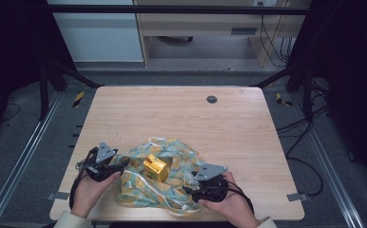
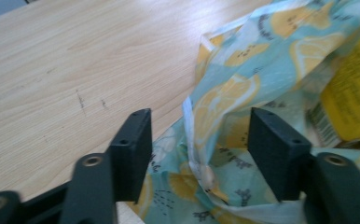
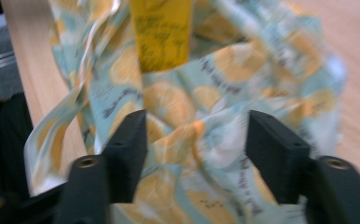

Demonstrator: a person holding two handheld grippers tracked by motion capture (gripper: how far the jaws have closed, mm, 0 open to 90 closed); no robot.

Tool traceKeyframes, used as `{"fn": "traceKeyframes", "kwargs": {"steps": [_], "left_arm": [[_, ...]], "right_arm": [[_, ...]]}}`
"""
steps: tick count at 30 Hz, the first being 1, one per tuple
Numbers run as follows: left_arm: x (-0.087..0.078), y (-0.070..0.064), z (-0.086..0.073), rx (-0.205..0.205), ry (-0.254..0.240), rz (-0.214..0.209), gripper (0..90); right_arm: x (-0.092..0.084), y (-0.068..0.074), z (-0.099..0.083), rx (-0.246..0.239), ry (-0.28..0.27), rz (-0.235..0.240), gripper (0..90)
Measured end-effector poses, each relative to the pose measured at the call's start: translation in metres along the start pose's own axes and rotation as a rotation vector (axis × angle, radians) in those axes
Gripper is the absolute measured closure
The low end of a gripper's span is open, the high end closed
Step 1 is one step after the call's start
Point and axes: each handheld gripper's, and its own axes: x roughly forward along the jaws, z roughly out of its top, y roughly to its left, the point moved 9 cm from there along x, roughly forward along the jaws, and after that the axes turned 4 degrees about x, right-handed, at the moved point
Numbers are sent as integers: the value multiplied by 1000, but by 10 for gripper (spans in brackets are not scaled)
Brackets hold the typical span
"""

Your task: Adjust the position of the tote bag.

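Cloth with a lemon print (image 1: 146, 187) lies bunched on the near half of the tabletop (image 1: 181, 118), and a yellow carton (image 1: 155, 167) stands in the middle of it, tilted a little, with the fabric rising around its sides. The left gripper (image 1: 117, 167) sits at the cloth's left edge and the right gripper (image 1: 189, 191) at its near right corner, each held in a hand.

Both sets of jaws stand spread. In the left gripper view a white-hemmed fold of the cloth (image 2: 201, 154) runs up between the two black jaws without either pad pressing on it; in the right gripper view a puckered bunch of fabric (image 3: 197, 140) lies between the jaws in the same loose way, the carton (image 3: 162, 32) just beyond. Nothing is pinched at this moment.

The work in hand looks like wrapping or bagging the carton in the cloth. To do it well, each gripper should probably take a fresh bite on the hemmed edge rather than on the slack middle, since a hem gives the pads something firm. Lifting both sides evenly would keep the carton from tipping, and a grip too close to the carton risks catching it along with the fabric.
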Motion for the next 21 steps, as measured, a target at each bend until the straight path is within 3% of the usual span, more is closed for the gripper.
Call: {"fn": "traceKeyframes", "kwargs": {"steps": [3,10,14,21], "left_arm": [[-5,-3,6,11,-33,9,292],[-19,5,19,-44,-130,26,196],[-25,18,19,-75,-163,52,167],[-32,42,12,-142,-172,102,143]], "right_arm": [[-6,-7,5,14,-41,-26,270],[-19,-29,15,84,-134,-85,177],[-25,-44,19,128,-168,-130,144],[-34,-71,15,197,-199,-210,92]]}}
